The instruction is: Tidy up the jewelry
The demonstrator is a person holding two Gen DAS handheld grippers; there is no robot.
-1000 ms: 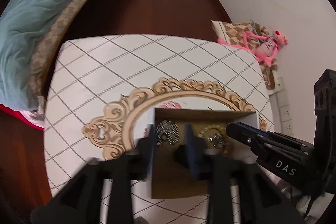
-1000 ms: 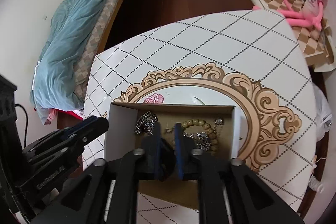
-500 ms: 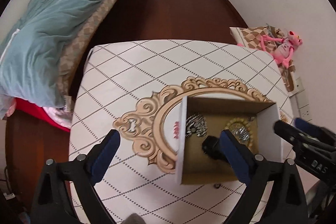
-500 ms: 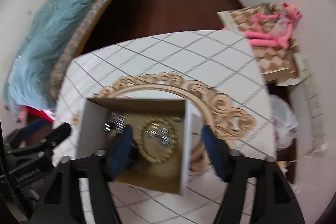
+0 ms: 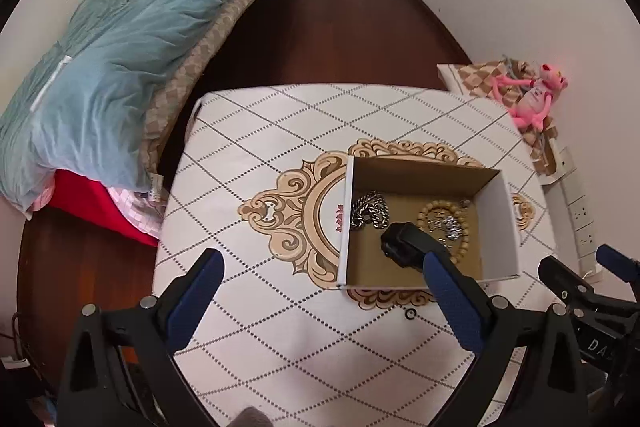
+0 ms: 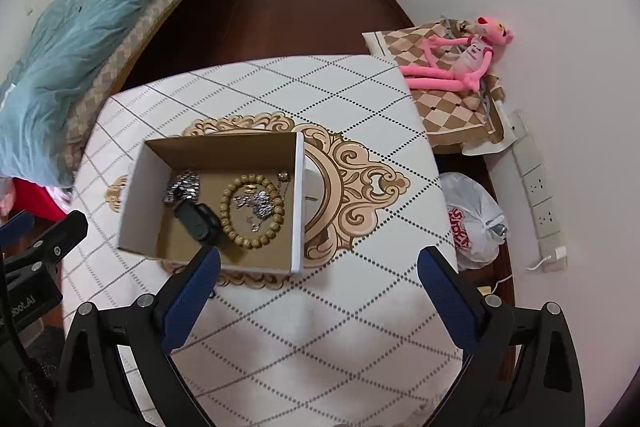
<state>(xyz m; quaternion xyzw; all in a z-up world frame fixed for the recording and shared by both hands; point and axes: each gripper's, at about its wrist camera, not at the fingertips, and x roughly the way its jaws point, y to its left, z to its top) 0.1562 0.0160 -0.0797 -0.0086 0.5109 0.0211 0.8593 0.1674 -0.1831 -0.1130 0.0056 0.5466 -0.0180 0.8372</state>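
The table (image 6: 360, 99) carries a diamond-patterned cloth. On it sits an open cardboard box (image 6: 298, 203) with red lettering on its left wall, too small to read. Inside lie a bead bracelet (image 6: 228, 223), a silver chain (image 5: 370, 213) and a black item (image 6: 198, 221), perhaps a watch. Left gripper (image 5: 320, 301) and right gripper (image 6: 320, 297) hover, fingers wide apart, empty. The right gripper's body reads "DAS".

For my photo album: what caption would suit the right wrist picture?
Open right gripper above a patterned table; cardboard box holds a wooden bead bracelet, silver chains and a black object.
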